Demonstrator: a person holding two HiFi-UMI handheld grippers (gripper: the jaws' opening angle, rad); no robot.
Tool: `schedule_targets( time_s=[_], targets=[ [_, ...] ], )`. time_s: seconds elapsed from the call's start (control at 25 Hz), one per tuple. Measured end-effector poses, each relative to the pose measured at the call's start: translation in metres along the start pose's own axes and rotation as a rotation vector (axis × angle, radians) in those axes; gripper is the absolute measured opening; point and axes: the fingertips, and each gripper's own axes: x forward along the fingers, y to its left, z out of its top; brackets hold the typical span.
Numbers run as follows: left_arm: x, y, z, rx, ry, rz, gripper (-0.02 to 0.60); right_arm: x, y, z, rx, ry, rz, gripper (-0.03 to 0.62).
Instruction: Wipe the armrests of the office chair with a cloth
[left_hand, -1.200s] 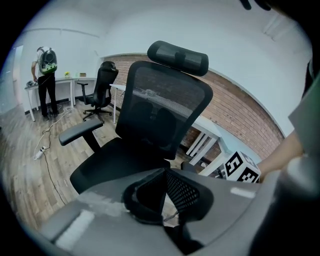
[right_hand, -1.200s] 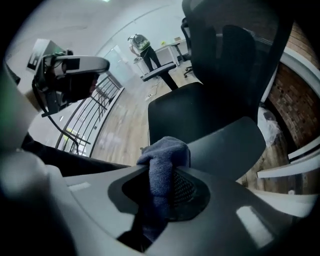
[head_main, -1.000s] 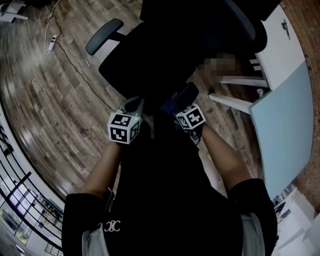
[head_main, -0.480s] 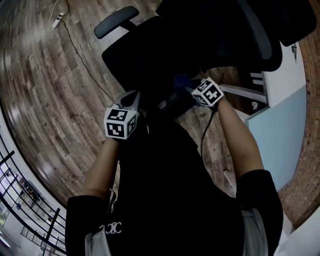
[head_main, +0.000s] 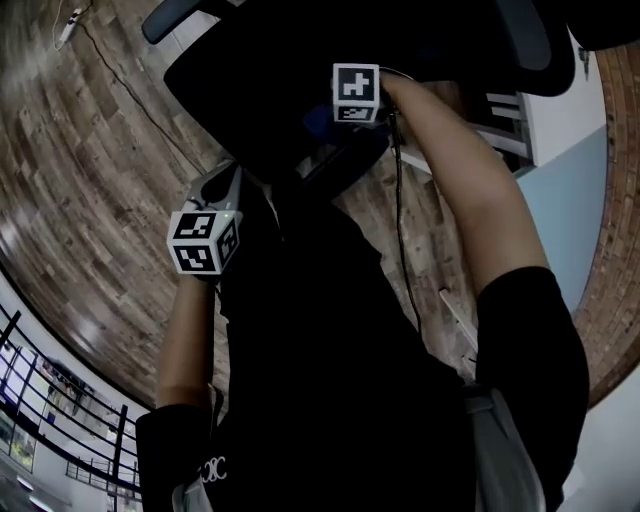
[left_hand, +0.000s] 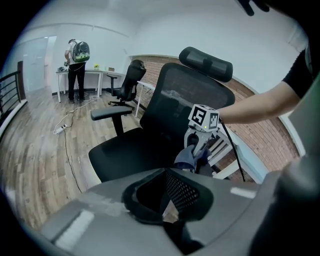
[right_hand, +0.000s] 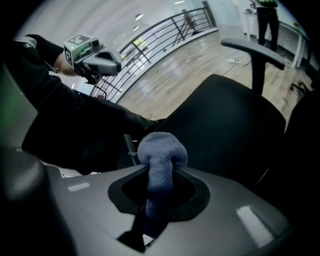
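Wood-plank floor (head_main: 90, 150) fills the left of the head view, and the office chair (head_main: 270, 70) has one armrest (head_main: 175, 12) at the top edge, well apart from both tools. Our left gripper (head_main: 222, 190) has drifted a little leftward since half a second ago and sits low beside our dark shirt, the forearm dropping straight down from it. In its own view the jaws are pressed together at the tips with nothing between them, pointing at the chair seat (left_hand: 130, 147). Further right, our right gripper (head_main: 345, 105) has risen and pushed forward over the black seat; half a second ago its marker cube sat lower and nearer our body. That arm now reaches out long, bare forearm angled up from the black sleeve, with a cable running along it. Its jaws pinch the blue cloth (right_hand: 161, 155), whose bunched end bulges out past the tips. From the left gripper view the cloth (left_hand: 185, 159) hangs under the right gripper at the seat's right side; we cannot tell whether it touches anything
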Motion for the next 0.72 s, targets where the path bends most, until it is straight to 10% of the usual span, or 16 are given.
schedule_targets(
  time_s=[0.72],
  targets=[
    [0.035,0.015,-0.055,-0.077,0.121,0.039,0.006,0.115,0.003,-0.063,-0.035,0.406,0.494,0.076]
  ],
)
